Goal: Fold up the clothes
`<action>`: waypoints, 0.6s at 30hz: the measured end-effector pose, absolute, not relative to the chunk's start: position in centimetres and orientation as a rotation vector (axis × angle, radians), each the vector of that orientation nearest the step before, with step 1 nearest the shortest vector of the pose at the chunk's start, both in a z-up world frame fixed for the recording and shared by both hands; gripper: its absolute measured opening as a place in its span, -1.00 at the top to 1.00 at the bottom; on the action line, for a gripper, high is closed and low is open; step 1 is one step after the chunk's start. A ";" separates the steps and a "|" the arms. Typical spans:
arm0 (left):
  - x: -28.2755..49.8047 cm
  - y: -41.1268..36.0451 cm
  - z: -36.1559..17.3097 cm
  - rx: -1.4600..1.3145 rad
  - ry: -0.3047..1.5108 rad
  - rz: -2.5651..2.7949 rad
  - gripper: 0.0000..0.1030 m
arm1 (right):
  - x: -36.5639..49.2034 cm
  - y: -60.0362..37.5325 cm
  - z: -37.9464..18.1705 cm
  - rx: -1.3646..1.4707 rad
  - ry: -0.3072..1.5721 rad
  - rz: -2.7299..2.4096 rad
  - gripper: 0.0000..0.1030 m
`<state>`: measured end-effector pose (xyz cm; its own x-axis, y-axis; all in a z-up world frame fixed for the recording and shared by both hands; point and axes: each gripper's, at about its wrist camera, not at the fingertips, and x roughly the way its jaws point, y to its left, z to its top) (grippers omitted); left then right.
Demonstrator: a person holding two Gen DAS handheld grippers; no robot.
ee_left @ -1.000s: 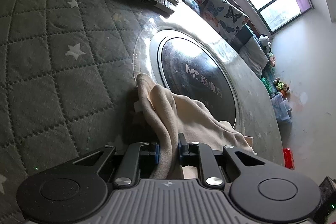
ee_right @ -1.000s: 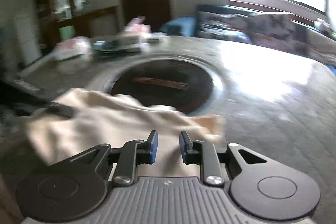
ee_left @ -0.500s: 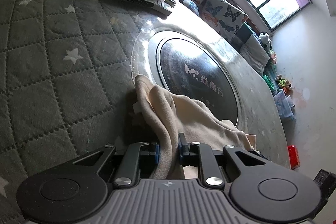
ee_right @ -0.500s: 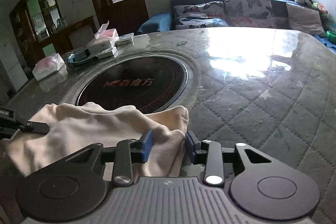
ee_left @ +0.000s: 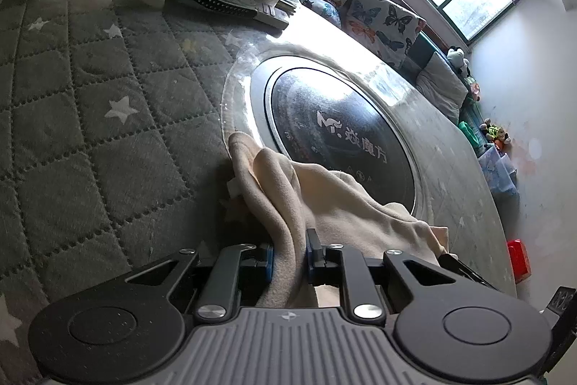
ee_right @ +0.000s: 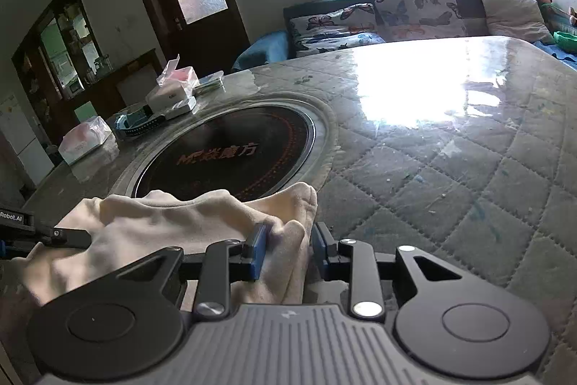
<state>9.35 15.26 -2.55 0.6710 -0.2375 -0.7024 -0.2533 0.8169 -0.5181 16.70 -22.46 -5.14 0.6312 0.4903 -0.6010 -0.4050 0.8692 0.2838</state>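
Cream garment (ee_left: pixel 324 201): bunched at lower centre of frame, on the quilted table (ee_left: pixel 108 132) beside the round hob (ee_left: pixel 339 139). Left gripper (ee_left: pixel 288 253): narrow, pinching one fold. Right gripper (ee_right: pixel 288 249): clamped on the other bunched end, jaws lately moving.

left claw (ee_left: pixel 288 253): black arms, blue pads, silver screws | right claw (ee_right: pixel 286 249): same, grey ribbed housing
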 end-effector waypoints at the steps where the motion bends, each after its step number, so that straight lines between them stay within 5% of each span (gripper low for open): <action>1: 9.3 15.2 -2.5 -0.625 0.848 0.010 0.66 | 16.6 -22.4 -5.1 0.128 0.726 0.518 0.46; 3: 9.4 14.9 -2.3 -0.606 0.849 0.016 0.66 | 16.5 -22.4 -5.1 0.139 0.730 0.525 0.75; 18: 13.5 7.5 3.7 -0.424 0.760 -0.141 0.71 | 15.5 -26.3 1.0 0.164 0.561 0.459 0.84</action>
